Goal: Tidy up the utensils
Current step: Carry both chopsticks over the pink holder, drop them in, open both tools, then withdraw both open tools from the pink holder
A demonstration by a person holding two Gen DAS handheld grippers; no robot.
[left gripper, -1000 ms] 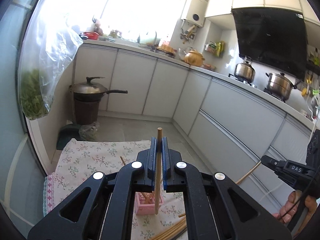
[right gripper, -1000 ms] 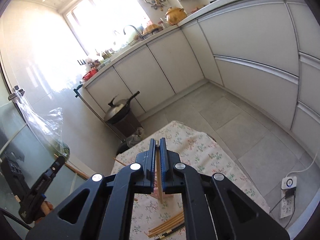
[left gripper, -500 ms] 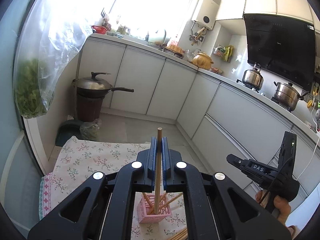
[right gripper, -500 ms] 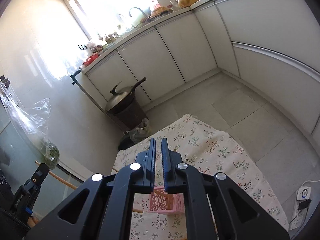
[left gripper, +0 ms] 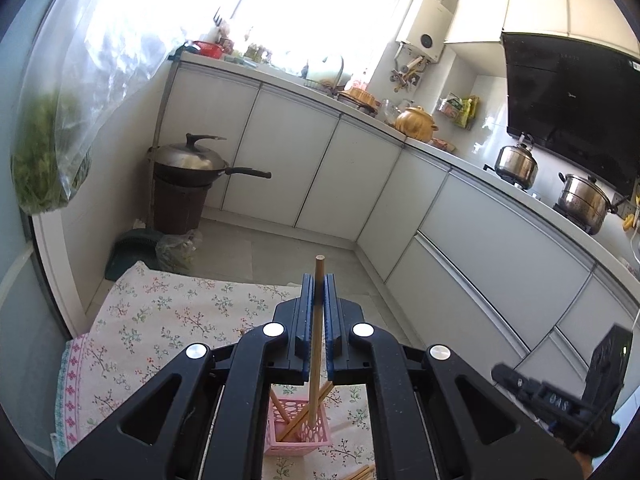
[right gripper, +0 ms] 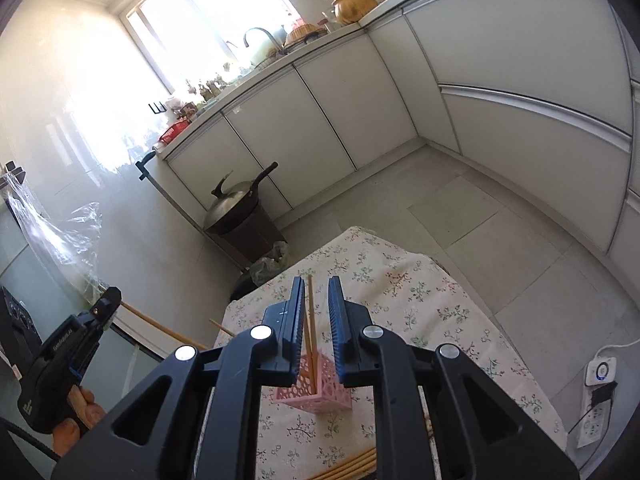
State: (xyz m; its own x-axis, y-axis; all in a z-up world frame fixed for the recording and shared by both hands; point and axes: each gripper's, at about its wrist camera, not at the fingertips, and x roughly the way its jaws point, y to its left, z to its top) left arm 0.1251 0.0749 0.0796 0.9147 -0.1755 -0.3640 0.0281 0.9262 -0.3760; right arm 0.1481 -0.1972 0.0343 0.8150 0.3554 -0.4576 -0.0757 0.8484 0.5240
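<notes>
My left gripper (left gripper: 319, 280) is shut on a wooden chopstick (left gripper: 317, 320) that stands upright, its lower end inside the pink perforated holder (left gripper: 298, 430). Other chopsticks lean in the holder. My right gripper (right gripper: 316, 284) is open above the pink holder (right gripper: 320, 388); a chopstick (right gripper: 309, 320) stands free between its jaws, resting in the holder. More chopsticks (right gripper: 352, 466) lie loose on the floral cloth near the front edge. The left gripper (right gripper: 80, 332) with its chopstick shows at the left of the right wrist view.
The small table has a floral cloth (right gripper: 400, 292). A wok on a brown bin (left gripper: 188, 184) stands by white cabinets (left gripper: 288, 160). A bag of greens (left gripper: 52, 144) hangs left. A power strip (right gripper: 598, 396) lies on the floor to the right.
My right gripper opened and let its chopstick drop into the holder. My left gripper moved over the holder, chopstick still held.
</notes>
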